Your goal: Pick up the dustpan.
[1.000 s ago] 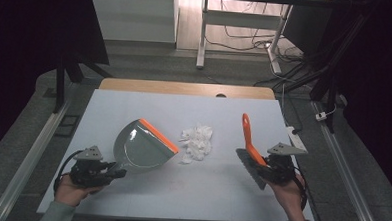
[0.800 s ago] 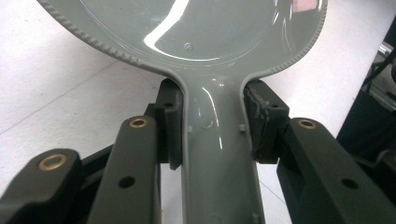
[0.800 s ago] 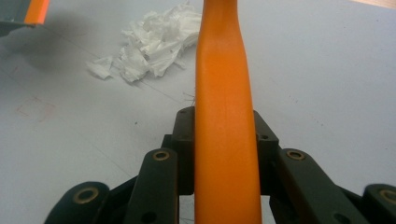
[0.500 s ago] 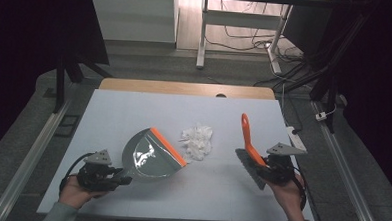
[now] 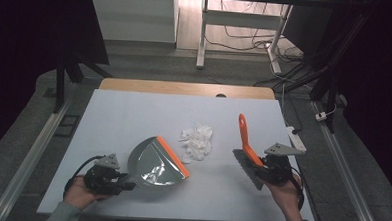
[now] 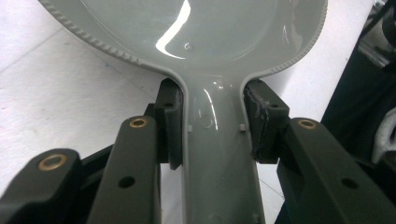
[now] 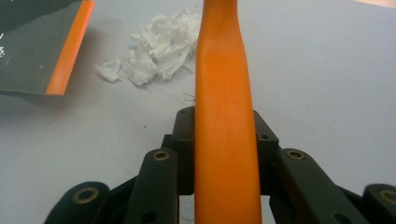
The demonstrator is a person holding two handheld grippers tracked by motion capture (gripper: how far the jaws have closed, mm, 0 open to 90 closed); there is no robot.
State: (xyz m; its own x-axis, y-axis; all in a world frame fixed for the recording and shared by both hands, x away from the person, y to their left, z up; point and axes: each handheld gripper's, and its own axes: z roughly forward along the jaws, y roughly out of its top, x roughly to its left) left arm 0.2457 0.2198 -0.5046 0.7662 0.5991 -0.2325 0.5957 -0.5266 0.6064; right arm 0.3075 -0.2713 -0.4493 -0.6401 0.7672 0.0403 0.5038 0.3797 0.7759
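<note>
Currently, my left hand-held gripper (image 5: pixel 123 180) clamps the dustpan (image 5: pixel 156 164) handle; my right hand-held gripper (image 5: pixel 262 166) clamps the orange brush (image 5: pixel 245 142) beside shredded paper (image 5: pixel 196 142).

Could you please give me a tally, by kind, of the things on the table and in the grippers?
Grey dustpan with orange lip, handle clamped in the left gripper: 1
Orange-handled brush, clamped in the right gripper: 1
Pile of white paper scraps, lying between them: 1
Total: 3

dustpan (image 6: pixel 187 37) pan cut off by top edge, brush (image 7: pixel 226 116) bristles hidden
</note>
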